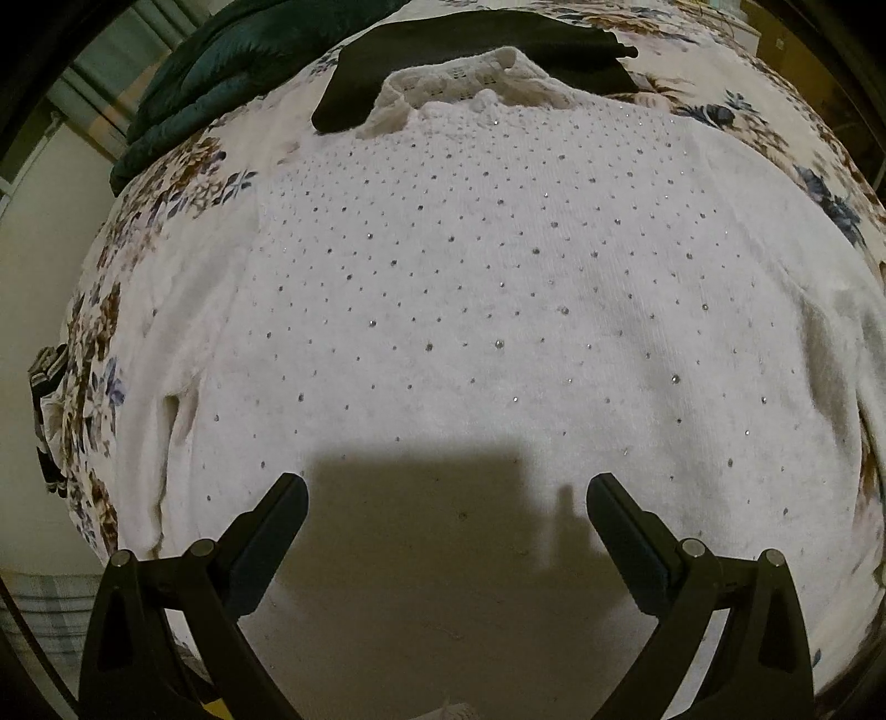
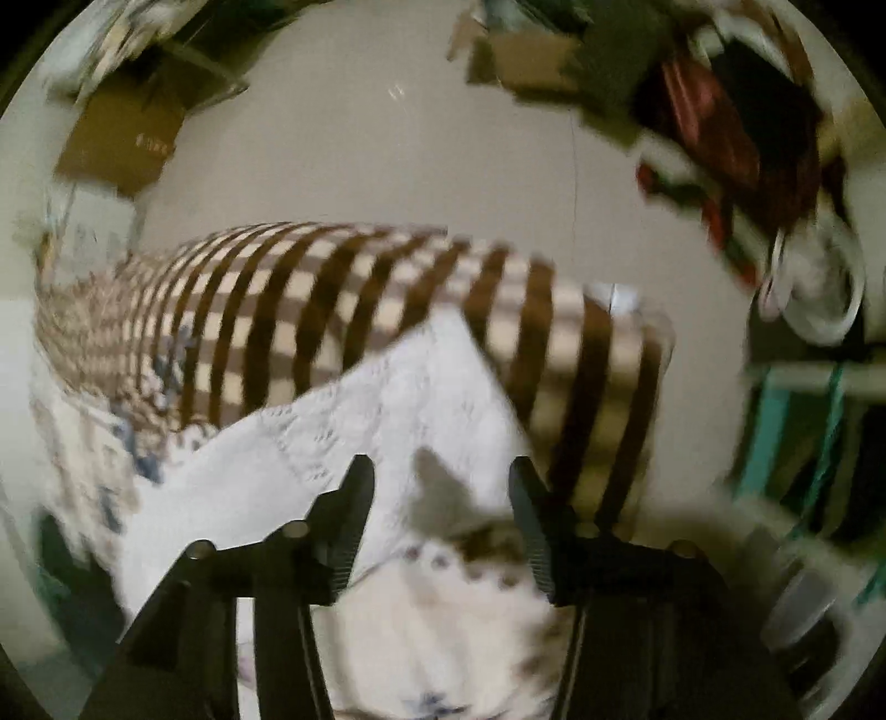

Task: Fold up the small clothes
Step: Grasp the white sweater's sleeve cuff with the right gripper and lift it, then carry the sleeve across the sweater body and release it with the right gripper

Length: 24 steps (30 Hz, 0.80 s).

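Observation:
A white knit sweater (image 1: 470, 310) with small rhinestones lies spread flat on a floral bedsheet (image 1: 183, 171), collar at the far end. My left gripper (image 1: 446, 487) hovers just above its lower part, open and empty, casting a shadow on it. In the blurred right wrist view, my right gripper (image 2: 440, 471) is open and empty above a white knit piece (image 2: 387, 410), likely part of the same sweater, near the bed's edge.
A black garment (image 1: 470, 50) lies under the collar and a dark green quilt (image 1: 232, 72) at the far left. A brown checked cover (image 2: 310, 299) hangs on the bed side. Cardboard boxes (image 2: 122, 133) and clutter (image 2: 736, 138) stand on the floor beyond.

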{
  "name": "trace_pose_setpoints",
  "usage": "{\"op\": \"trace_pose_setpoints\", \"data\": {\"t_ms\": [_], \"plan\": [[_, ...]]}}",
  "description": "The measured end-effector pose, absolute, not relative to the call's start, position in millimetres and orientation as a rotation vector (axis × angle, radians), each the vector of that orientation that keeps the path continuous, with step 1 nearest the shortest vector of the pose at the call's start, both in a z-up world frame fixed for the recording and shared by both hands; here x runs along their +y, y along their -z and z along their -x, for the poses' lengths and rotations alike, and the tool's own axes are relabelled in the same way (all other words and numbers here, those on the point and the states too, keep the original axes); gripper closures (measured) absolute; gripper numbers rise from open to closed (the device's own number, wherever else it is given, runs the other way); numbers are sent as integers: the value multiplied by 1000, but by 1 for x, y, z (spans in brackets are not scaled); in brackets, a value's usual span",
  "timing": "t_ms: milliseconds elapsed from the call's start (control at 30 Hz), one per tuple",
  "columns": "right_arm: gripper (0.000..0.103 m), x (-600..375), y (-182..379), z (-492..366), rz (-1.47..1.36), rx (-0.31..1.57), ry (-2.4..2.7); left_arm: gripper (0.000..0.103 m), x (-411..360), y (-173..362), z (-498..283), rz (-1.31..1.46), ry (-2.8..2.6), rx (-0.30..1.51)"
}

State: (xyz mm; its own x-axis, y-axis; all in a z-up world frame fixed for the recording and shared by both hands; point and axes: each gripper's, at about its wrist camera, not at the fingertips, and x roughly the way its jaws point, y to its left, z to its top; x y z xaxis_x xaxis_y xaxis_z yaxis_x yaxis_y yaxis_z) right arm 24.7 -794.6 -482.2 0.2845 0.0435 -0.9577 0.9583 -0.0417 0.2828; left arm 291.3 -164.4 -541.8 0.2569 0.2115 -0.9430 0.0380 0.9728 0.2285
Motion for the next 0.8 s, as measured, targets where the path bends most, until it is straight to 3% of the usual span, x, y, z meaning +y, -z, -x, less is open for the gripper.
{"op": "trace_pose_setpoints", "data": {"t_ms": [133,267,333,367,400,567,800], "plan": [[49,-766,518,-7,-1681,882,930,0,-161,548,-288,-221,-114,1330],[49,-753,522,-7,-1671,755,970,0,-154,552,-288,-198,-123,1343],[64,-751,522,-9,-1620,700,1017,0,-150,553,-289,-191,-131,1341],[85,-750,522,-10,-1596,689,1038,0,-147,553,-290,-185,-137,1336],[89,-749,524,-12,-1578,693,1053,0,-145,552,-290,-181,-139,1334],[92,-741,501,-19,-1413,710,1095,0,-129,547,-293,-149,-162,1315],[92,-674,398,-100,-1020,776,776,0,-85,535,-299,-76,-221,1296]]}}
